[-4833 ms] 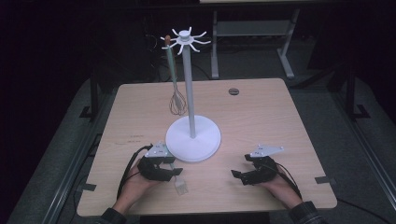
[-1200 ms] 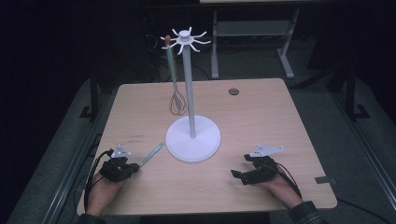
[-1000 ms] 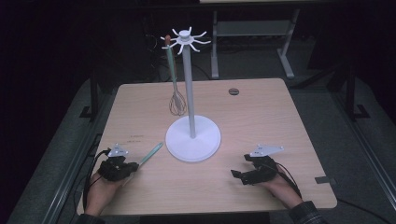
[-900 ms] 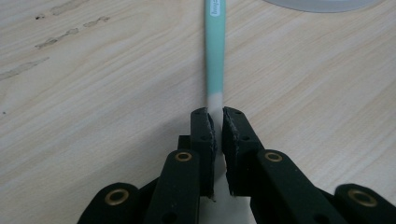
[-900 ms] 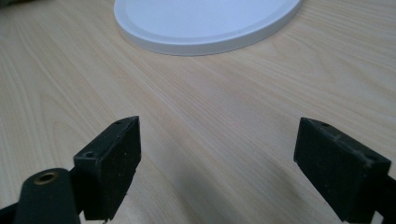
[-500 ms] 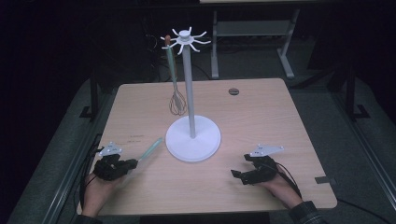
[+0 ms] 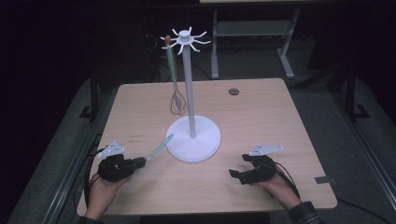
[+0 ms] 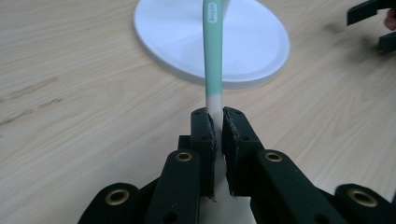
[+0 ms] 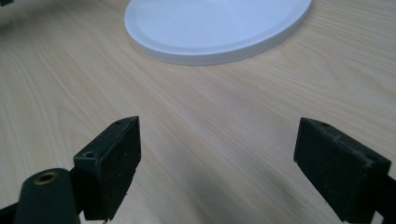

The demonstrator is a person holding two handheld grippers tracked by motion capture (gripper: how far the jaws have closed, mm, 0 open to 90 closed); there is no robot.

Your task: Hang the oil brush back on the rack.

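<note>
the left hand-held gripper (image 7: 140, 162) is closed on the white end of a mint-green utensil (image 8: 212, 70), with both pads pressing its flat sides. the handle end projects forward and upward toward the white base (image 7: 194, 138) of the hanging stand (image 7: 188, 84). compared with the frame about a second earlier, the left hand-held gripper has risen and moved slightly toward the stand, and the utensil tip now lies just beside the base rim instead of lower over the surface (image 7: 261, 112). judgement: the pick-up is complete and the lift toward the hooked crown (image 7: 186, 37) has begun.

the right hand-held gripper (image 7: 238, 173) sits low on the surface at the near right, jaws wide apart and holding nothing. it is in the same place as in the earlier frames.

a whisk (image 7: 176, 95) with a green handle already hangs from one hook on the stand's left side. judgement: the remaining work is to raise the utensil to crown height and engage its hanging hole on a free hook. whether that hole is at the projecting end cannot be told.
</note>
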